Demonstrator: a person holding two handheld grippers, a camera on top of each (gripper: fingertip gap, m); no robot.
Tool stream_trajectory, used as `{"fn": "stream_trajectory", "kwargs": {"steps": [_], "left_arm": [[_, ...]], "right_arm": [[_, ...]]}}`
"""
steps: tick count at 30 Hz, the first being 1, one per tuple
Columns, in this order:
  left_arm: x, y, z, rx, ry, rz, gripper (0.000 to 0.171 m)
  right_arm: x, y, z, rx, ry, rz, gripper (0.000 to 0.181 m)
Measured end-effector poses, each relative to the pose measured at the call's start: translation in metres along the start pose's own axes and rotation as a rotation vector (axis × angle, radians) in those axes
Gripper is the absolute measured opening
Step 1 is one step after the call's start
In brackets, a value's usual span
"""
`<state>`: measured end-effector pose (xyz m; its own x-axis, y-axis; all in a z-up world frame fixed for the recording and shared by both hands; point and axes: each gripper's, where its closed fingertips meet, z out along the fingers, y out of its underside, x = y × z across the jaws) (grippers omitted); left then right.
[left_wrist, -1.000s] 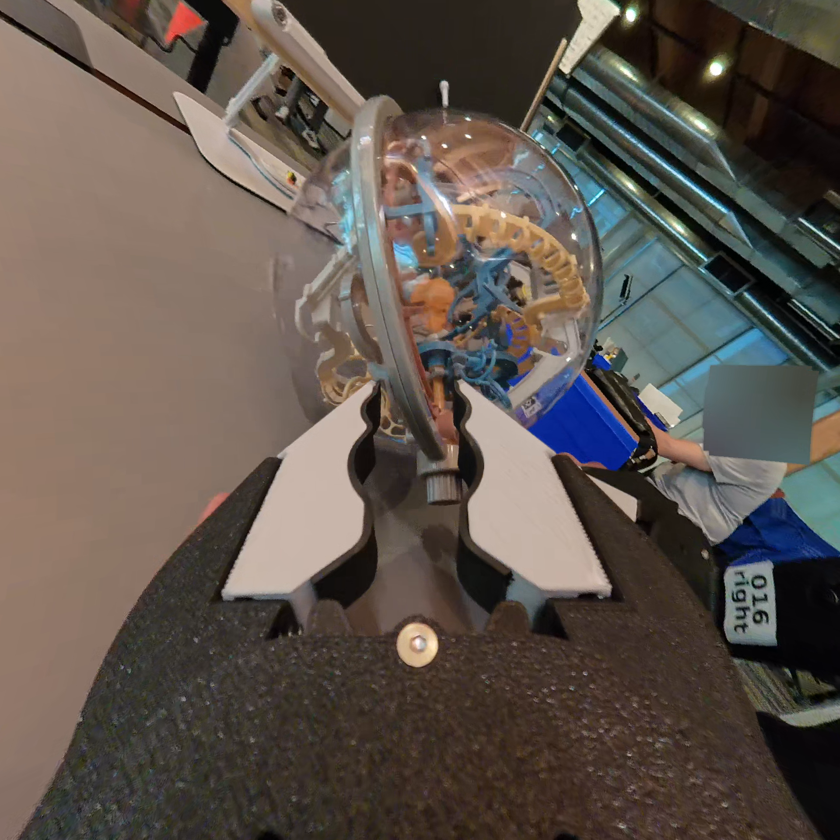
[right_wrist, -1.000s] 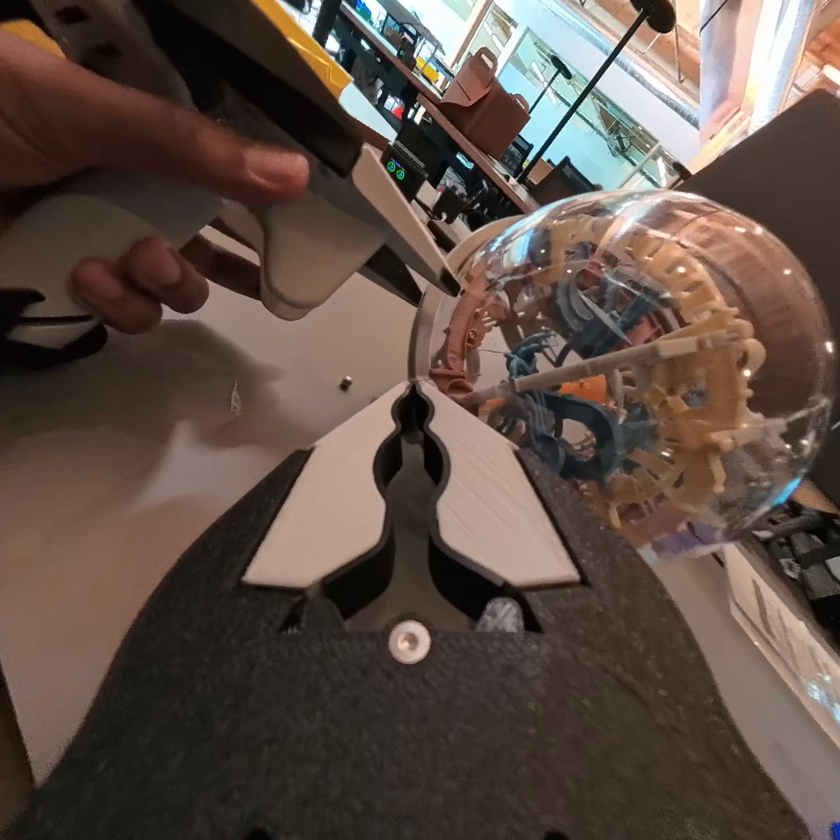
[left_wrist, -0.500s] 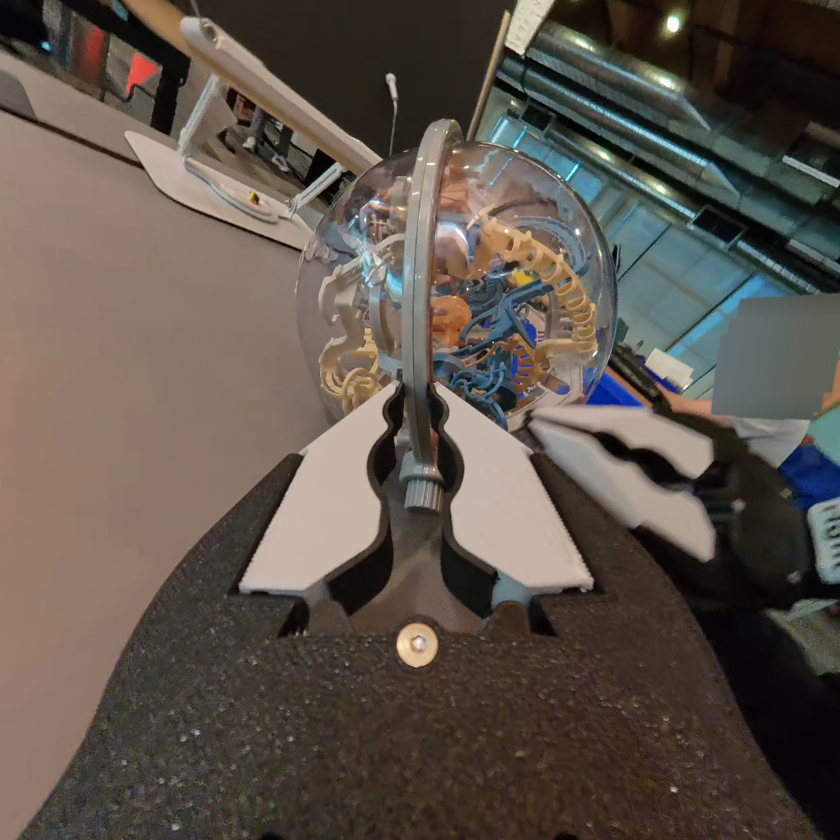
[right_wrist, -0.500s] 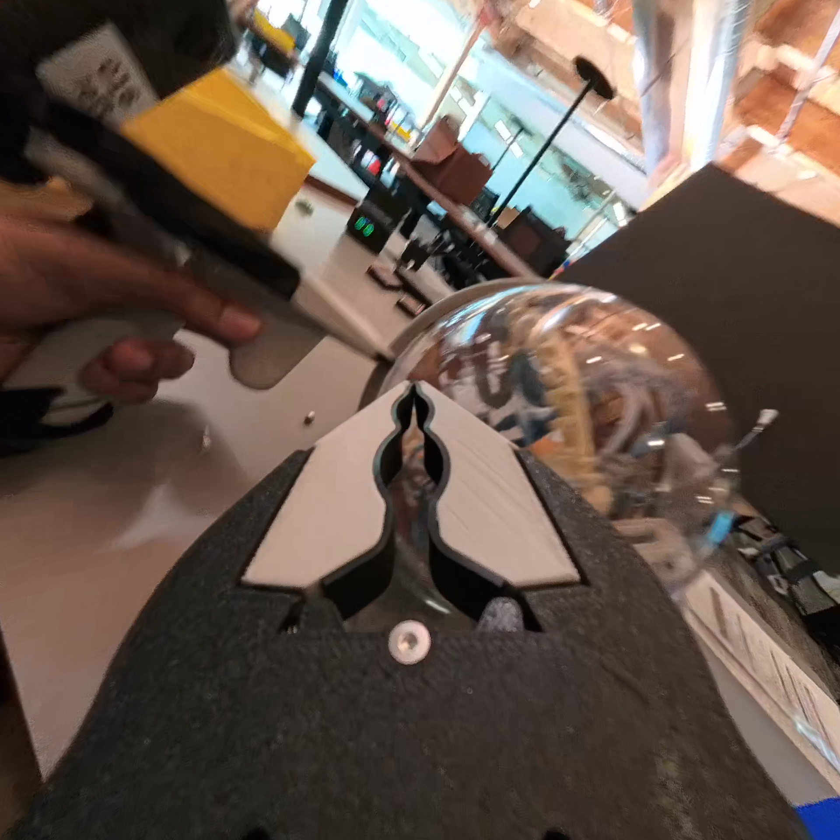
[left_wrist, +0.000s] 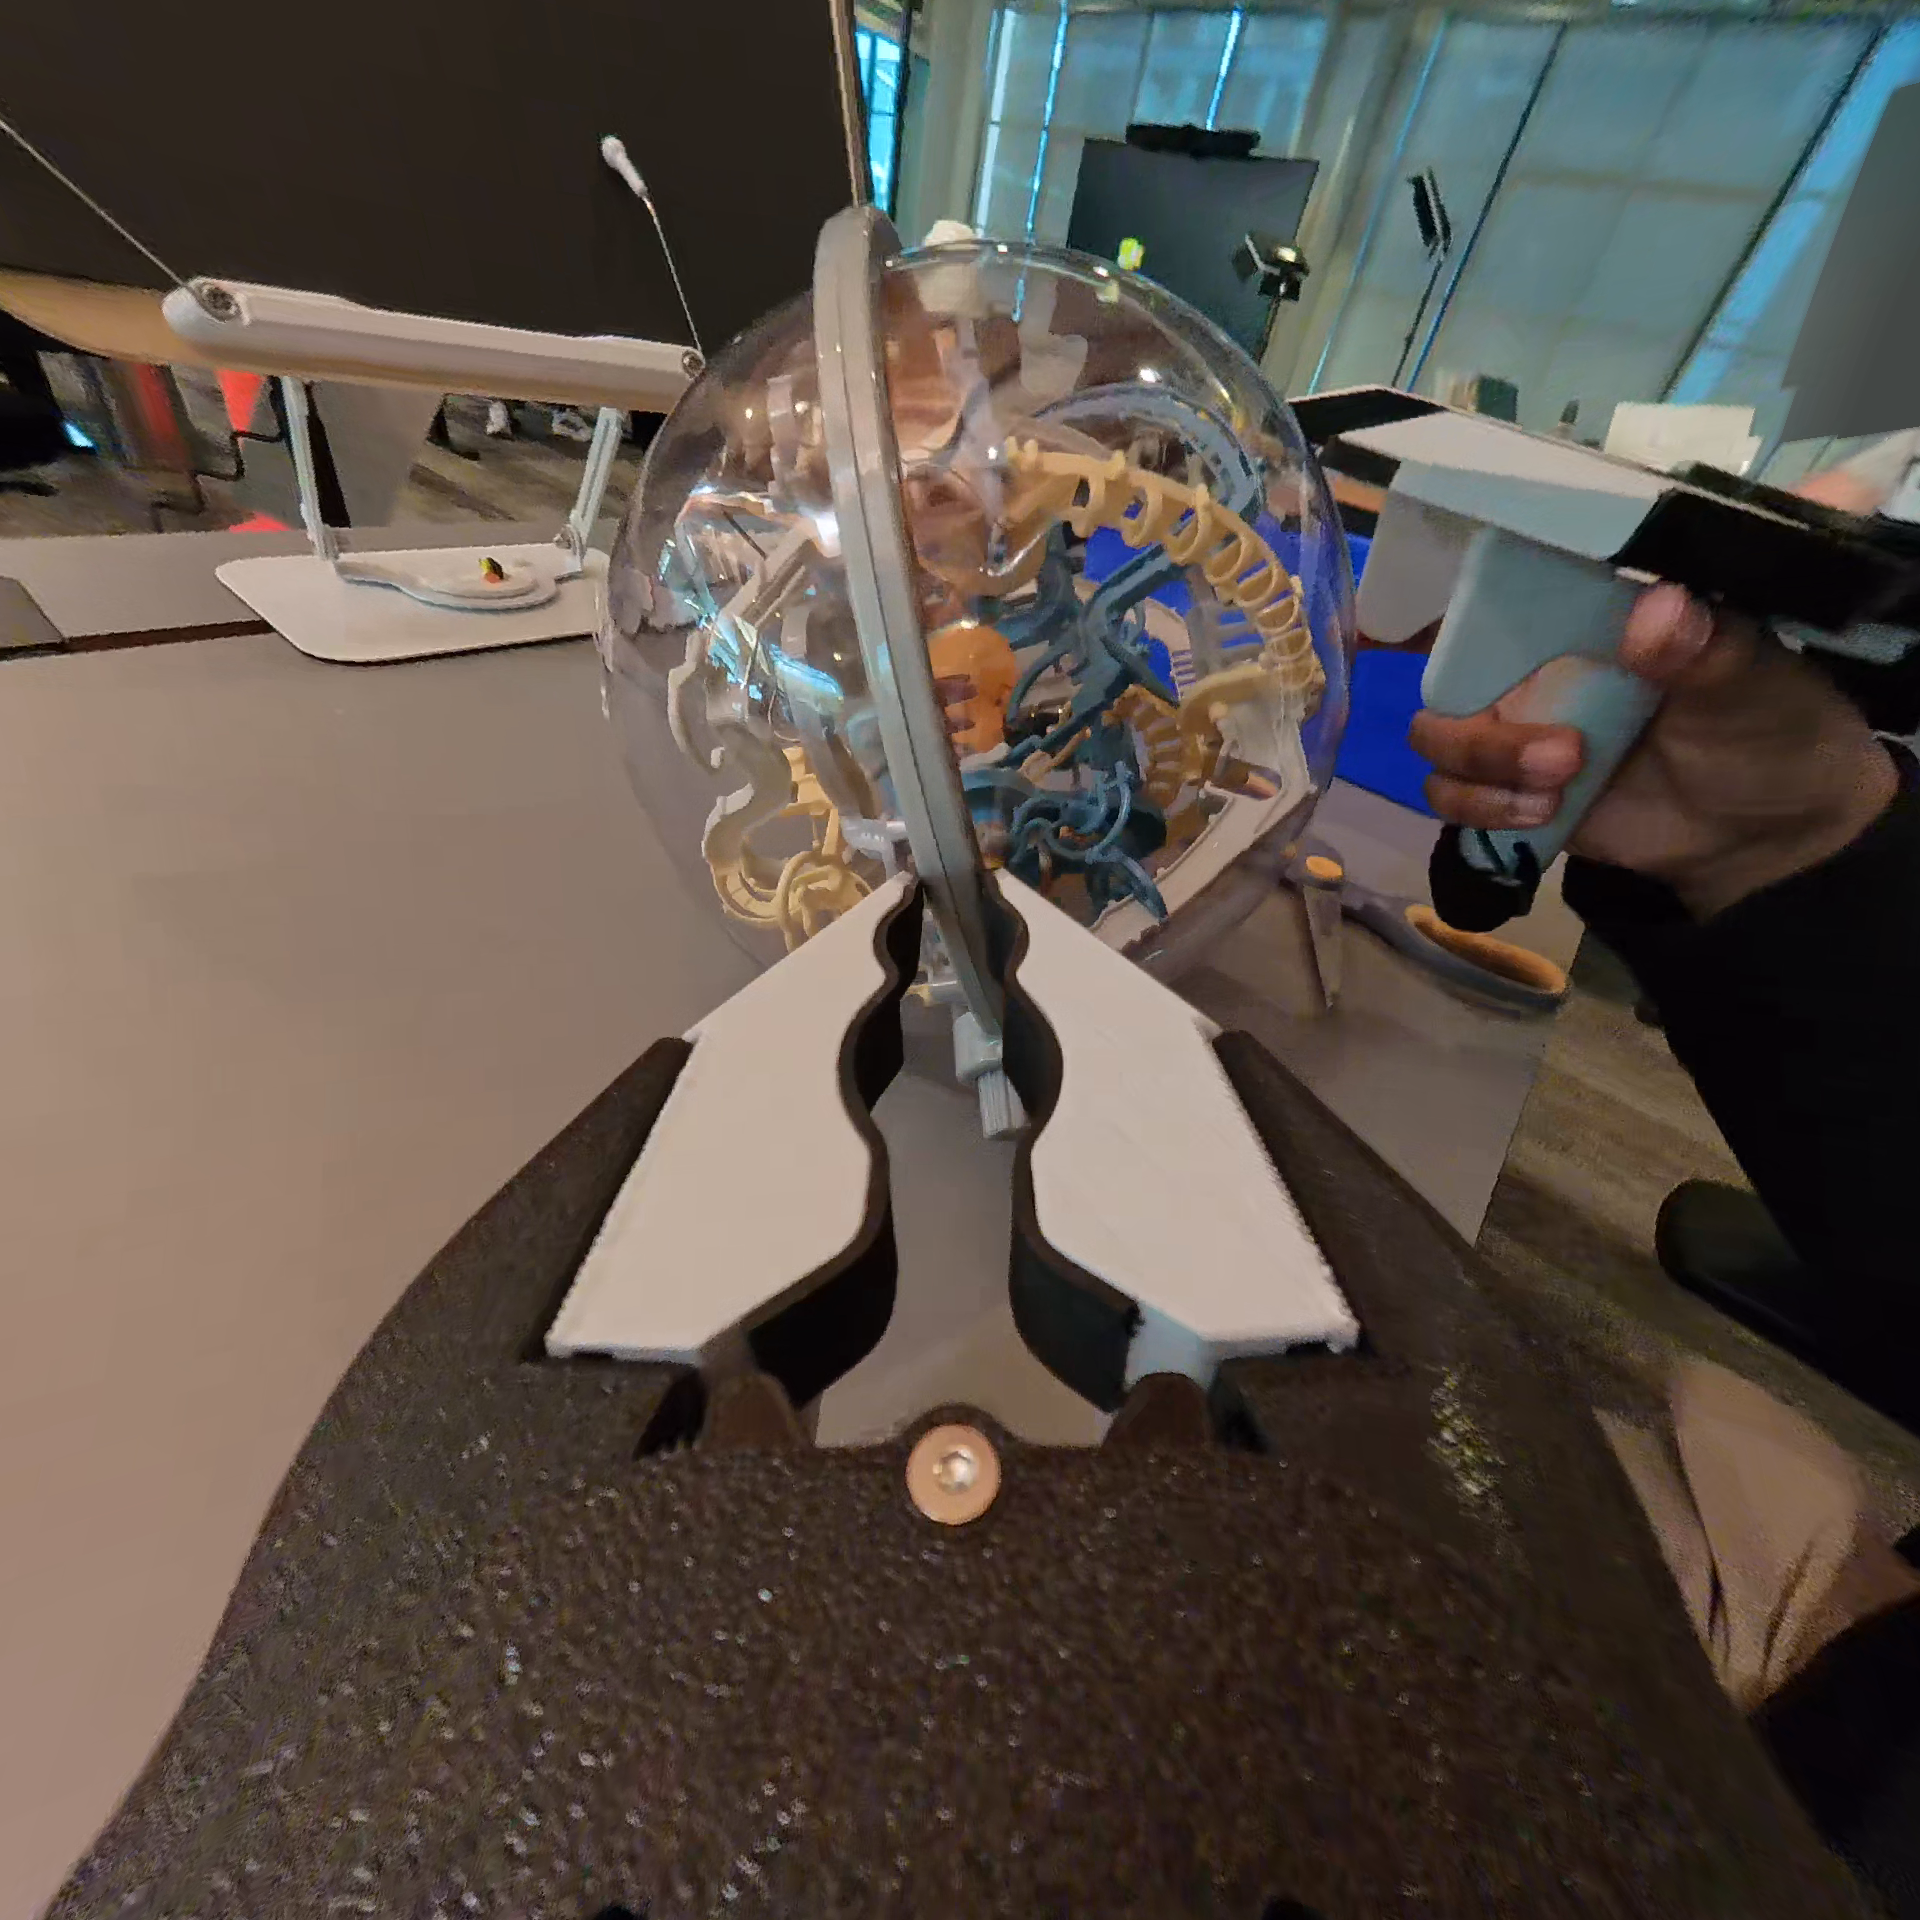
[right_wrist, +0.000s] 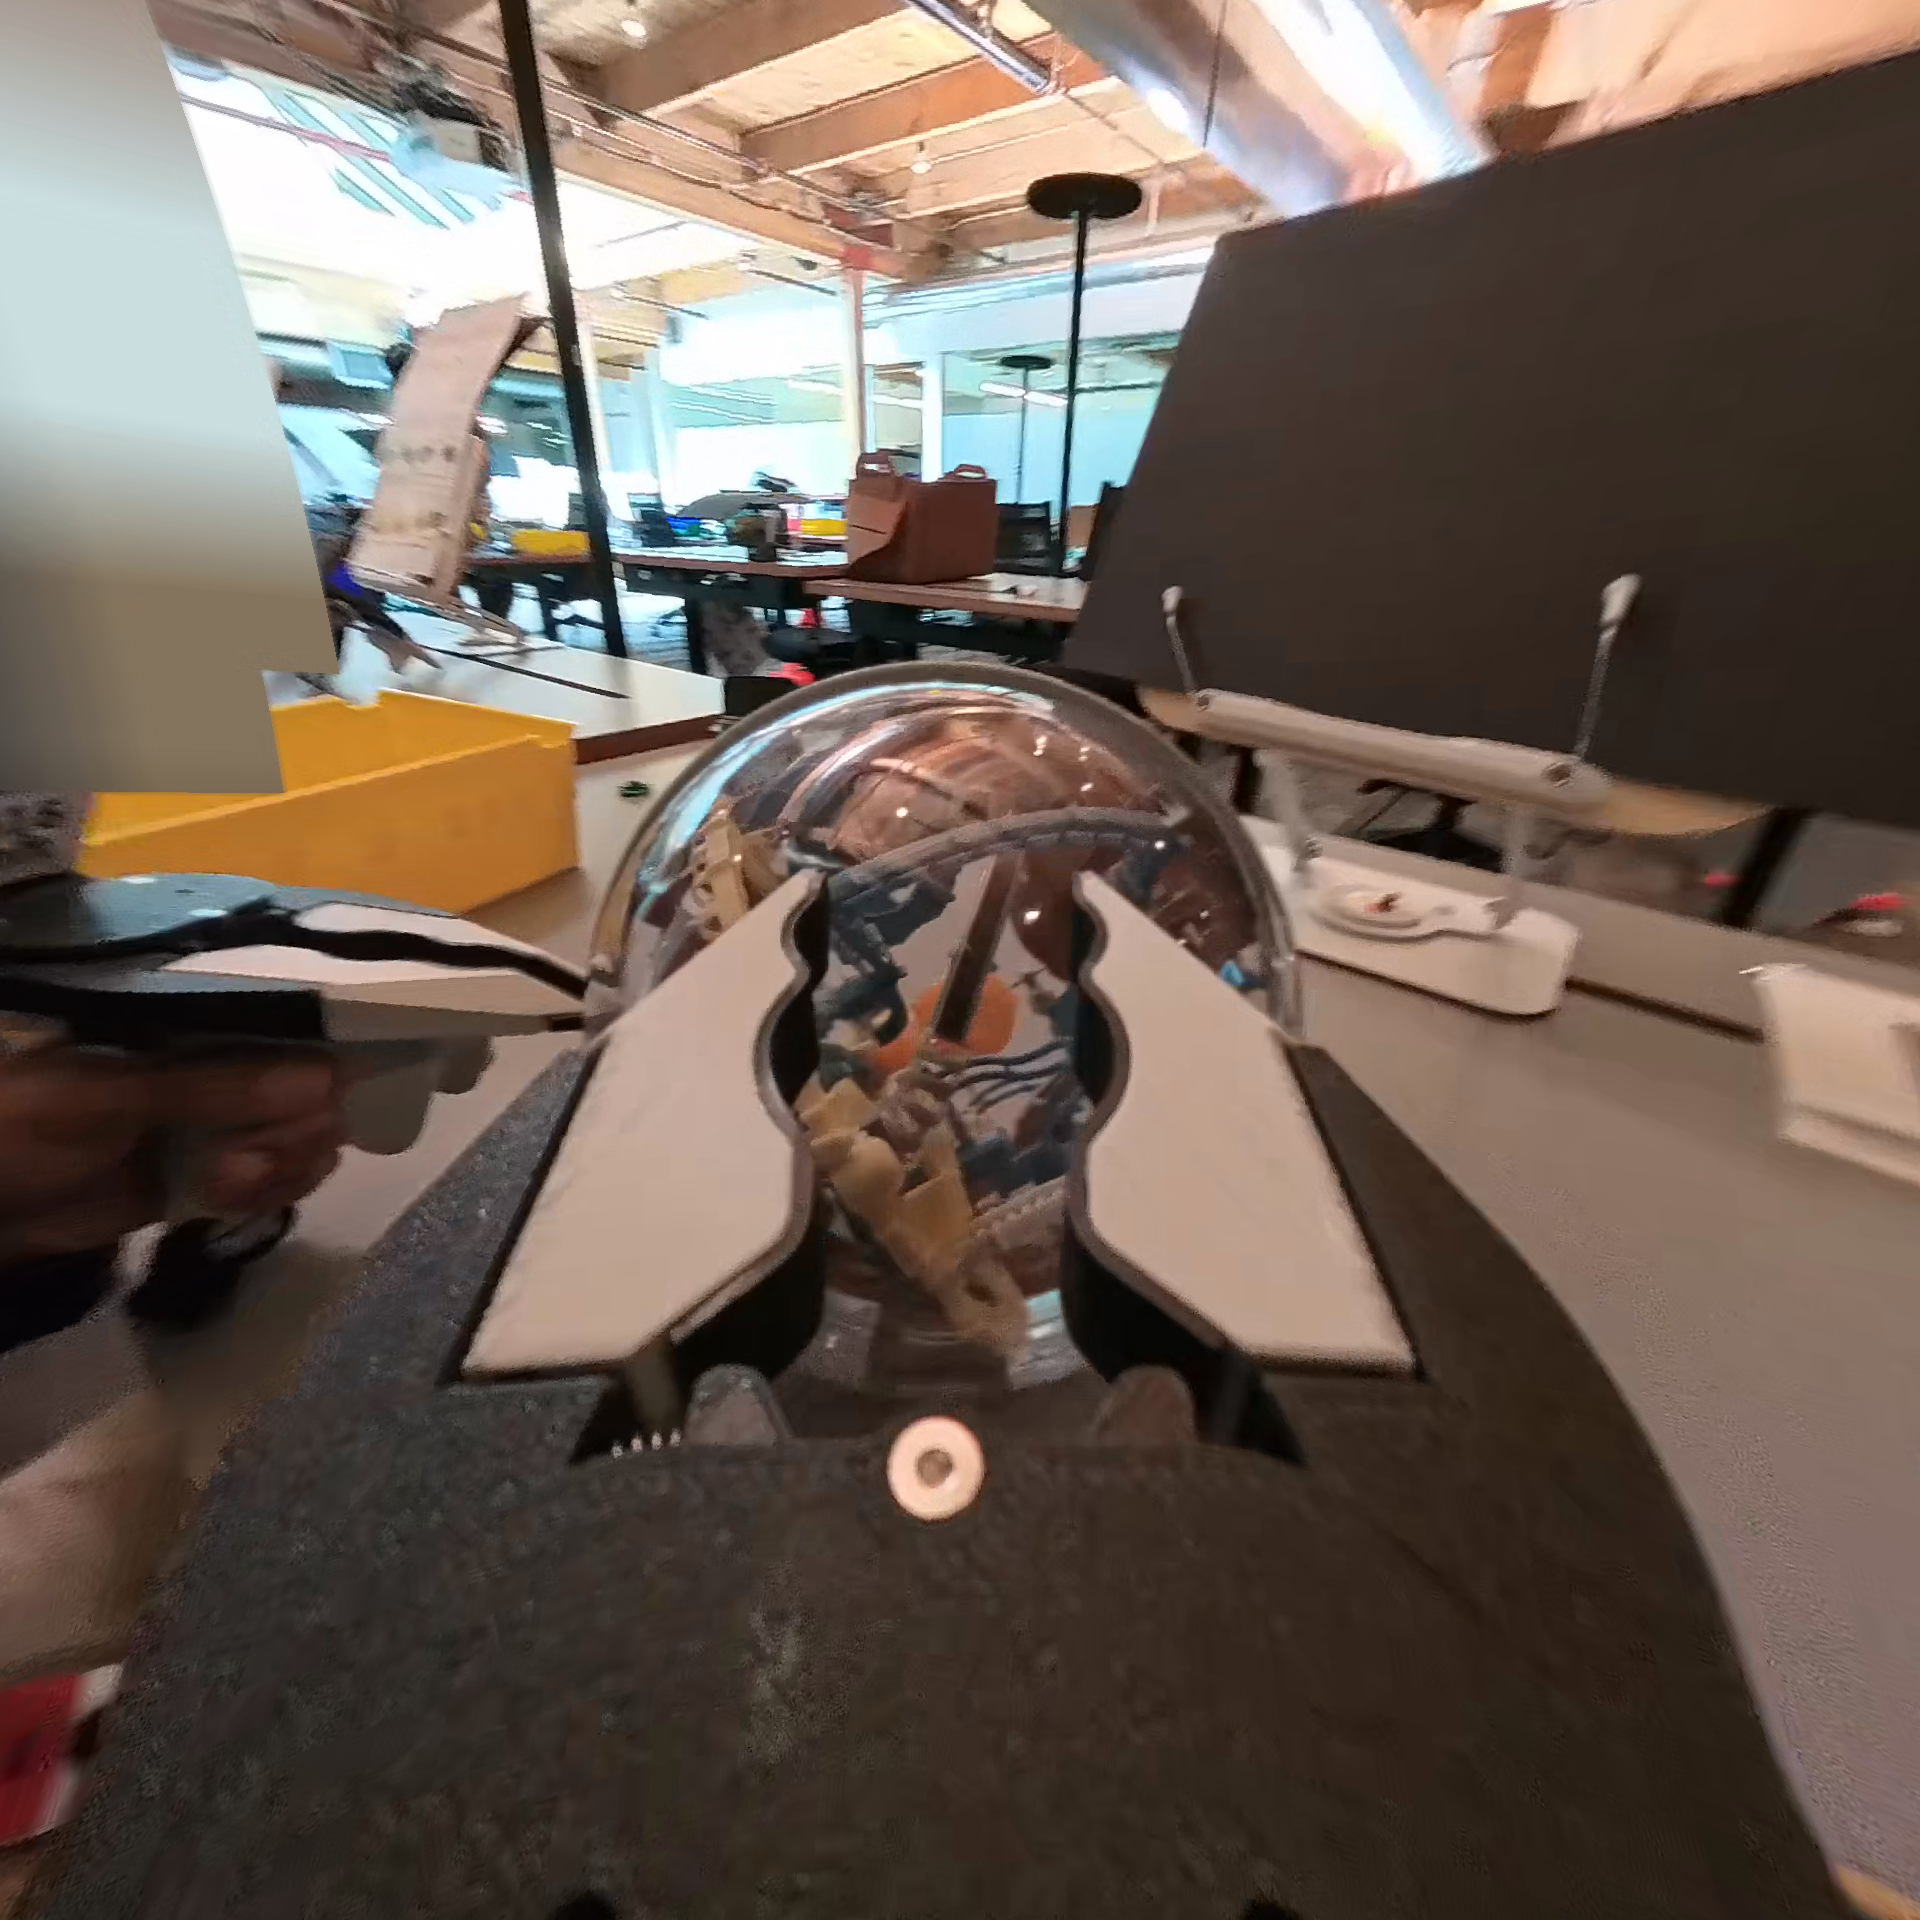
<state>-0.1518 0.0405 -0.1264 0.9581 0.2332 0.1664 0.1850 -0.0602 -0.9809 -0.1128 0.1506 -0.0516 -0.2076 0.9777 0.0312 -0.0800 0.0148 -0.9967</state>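
Note:
A clear plastic maze ball (left_wrist: 1091, 623) with tan, blue and orange tracks inside has a grey rim (left_wrist: 883, 582) around it. My left gripper (left_wrist: 961, 894) is shut on that rim at its lower edge, next to a small grey knob (left_wrist: 987, 1081). My right gripper (right_wrist: 945, 894) is open, its two fingers spread on either side of the near face of the ball (right_wrist: 945, 790); I cannot tell if they touch it. The right gripper (left_wrist: 1340, 421), held by a hand, shows at the ball's right side. The left gripper (right_wrist: 577, 997) shows at the ball's left edge.
The grey table (left_wrist: 312, 935) carries a white stand with a long arm (left_wrist: 416, 582) at the back. Orange-handled scissors (left_wrist: 1475, 956) lie behind the ball. A yellow bin (right_wrist: 343, 800), a black board (right_wrist: 1558, 416) and a white block (right_wrist: 1839, 1060) also stand around. The grippers' ends are close to 15 centimeters from one another.
My right gripper has opened and swung round to face the ball head-on. The left gripper has kept its grip on the rim while ball and view tilted to level.

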Motion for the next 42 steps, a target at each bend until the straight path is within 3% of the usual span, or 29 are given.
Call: {"fn": "stream_trajectory", "kwargs": {"steps": [2,6,12,14,16,21,25,28,31,33,36,38,40,41,42], "left_arm": [[-0.002,-0.002,-0.002,-0.014,-0.002,0.013,0.010],[0.000,-0.039,-0.008,0.131,0.052,-0.028,0.040],[-0.012,-0.049,0.005,0.128,0.089,-0.171,0.045],[-0.015,-0.051,0.005,0.149,0.085,-0.198,0.040],[-0.023,-0.048,0.002,0.151,0.062,-0.244,0.007],[-0.025,-0.046,-0.001,0.156,0.043,-0.208,0.007],[-0.025,-0.047,0.000,0.168,0.023,-0.202,0.006],[-0.029,-0.047,0.000,0.173,-0.002,-0.208,0.006],[-0.036,-0.045,-0.002,0.168,-0.030,-0.210,0.006],[-0.039,-0.044,-0.004,0.169,-0.030,-0.223,0.007],[-0.039,-0.043,-0.004,0.168,-0.032,-0.219,0.007],[-0.035,-0.044,-0.003,0.164,-0.026,-0.202,0.007],[-0.019,-0.047,0.000,0.153,0.029,-0.192,0.007],[-0.007,-0.049,0.003,0.143,0.058,-0.177,0.007],[-0.018,-0.049,0.002,0.139,-0.055,-0.128,0.007]], "right_arm": [[-0.006,0.000,0.000,0.012,-0.055,0.050,0.046],[-0.013,-0.002,-0.001,0.015,-0.109,0.078,0.033],[-0.013,-0.002,0.002,0.021,-0.066,0.066,0.017],[-0.006,-0.002,0.003,0.023,-0.021,0.091,0.007],[-0.002,0.000,0.003,0.014,-0.012,0.112,0.003],[-0.005,-0.001,0.005,0.022,-0.035,0.137,0.000],[-0.004,0.000,0.005,-0.002,-0.025,0.063,0.000],[-0.013,-0.004,0.000,-0.058,-0.121,-0.044,0.000],[-0.018,-0.025,-0.015,-0.059,-0.195,-0.111,0.000],[-0.005,-0.045,-0.028,-0.038,-0.160,-0.108,0.000],[0.017,-0.061,-0.048,-0.033,-0.144,0.055,0.000],[0.022,-0.052,-0.048,-0.065,-0.178,0.185,0.000],[0.004,0.003,-0.020,-0.280,-0.216,0.205,0.000],[0.001,0.010,-0.006,-0.252,-0.178,0.170,0.000],[-0.007,0.012,-0.003,-0.246,-0.203,0.173,0.000]]}}
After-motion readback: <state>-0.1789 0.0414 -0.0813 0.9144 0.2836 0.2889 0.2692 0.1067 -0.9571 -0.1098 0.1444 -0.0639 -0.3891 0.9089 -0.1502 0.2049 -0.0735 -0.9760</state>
